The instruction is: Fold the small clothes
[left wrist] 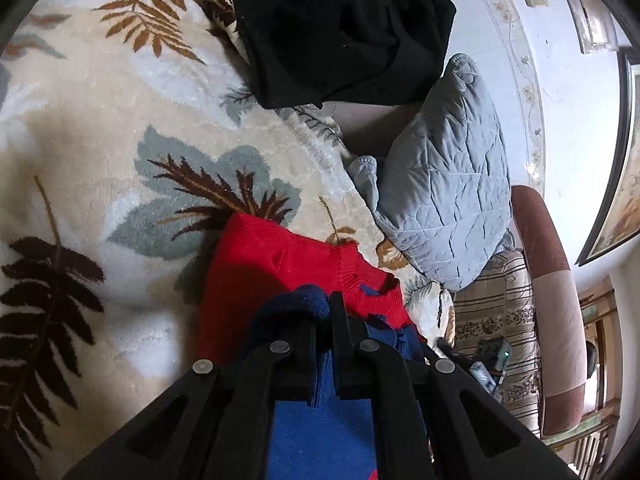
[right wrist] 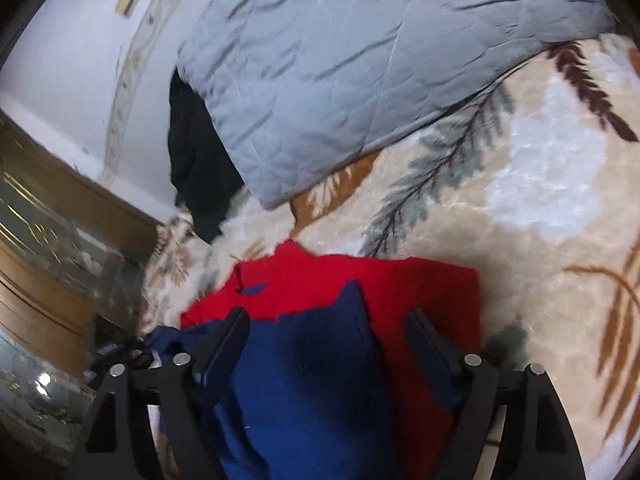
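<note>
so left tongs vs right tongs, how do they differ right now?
Left tongs are shut, pinching a dark blue fold of the sweater. Right tongs are open, fingers wide on either side of a blue fold with no visible grip. The left wrist view is sharp, the right one blurred. Both sit over the same red and blue sweater on the leaf-print blanket.
</note>
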Available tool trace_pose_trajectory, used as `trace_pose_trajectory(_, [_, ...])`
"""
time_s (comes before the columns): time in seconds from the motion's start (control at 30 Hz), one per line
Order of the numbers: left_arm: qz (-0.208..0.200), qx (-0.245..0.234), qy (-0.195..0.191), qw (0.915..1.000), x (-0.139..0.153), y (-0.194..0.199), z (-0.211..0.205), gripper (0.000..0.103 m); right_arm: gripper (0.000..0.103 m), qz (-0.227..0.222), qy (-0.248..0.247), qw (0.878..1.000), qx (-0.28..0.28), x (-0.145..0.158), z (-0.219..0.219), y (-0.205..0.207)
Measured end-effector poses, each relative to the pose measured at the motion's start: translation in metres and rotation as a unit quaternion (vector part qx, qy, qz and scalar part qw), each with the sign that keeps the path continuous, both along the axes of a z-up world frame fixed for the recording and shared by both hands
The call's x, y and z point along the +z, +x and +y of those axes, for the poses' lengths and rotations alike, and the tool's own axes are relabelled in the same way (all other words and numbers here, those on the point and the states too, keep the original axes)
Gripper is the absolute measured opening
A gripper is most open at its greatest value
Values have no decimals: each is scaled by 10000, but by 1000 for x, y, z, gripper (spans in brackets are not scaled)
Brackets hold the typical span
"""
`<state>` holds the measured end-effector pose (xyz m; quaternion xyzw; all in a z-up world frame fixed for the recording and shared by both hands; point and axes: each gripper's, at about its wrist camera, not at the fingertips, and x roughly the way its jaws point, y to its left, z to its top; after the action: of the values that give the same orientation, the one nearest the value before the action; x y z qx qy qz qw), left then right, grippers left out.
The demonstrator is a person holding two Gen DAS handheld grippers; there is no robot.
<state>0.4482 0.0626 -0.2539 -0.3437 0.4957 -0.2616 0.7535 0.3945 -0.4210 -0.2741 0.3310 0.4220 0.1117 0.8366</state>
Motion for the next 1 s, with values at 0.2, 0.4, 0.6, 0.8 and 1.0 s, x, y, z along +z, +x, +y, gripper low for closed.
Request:
trace_pose_trajectory(0.2, [-54,-18,-3,10000,7,-4,0,6,29,519,-1091,9916,468,-12,33,27])
trace_pose_trajectory(0.4, [-99,-68,-17,9999,15,-2,1,6,7,205,-1683,9836,616,29,43,7])
trace_pose_trajectory(0.6, [-82,92,-30,9999,14,24,-5,6,7,-531,-1403,9887,-35,74,7,1])
trace_pose_trajectory(0.8, [648,328,7,9974,-31,58,-17,6,8,-28,-961,9927,-730,13,-29,26])
trace_pose_trajectory(1.0, [127,565,103,9983,-9,37,2,10,19,43,288,9845,-1729,-26,-78,12])
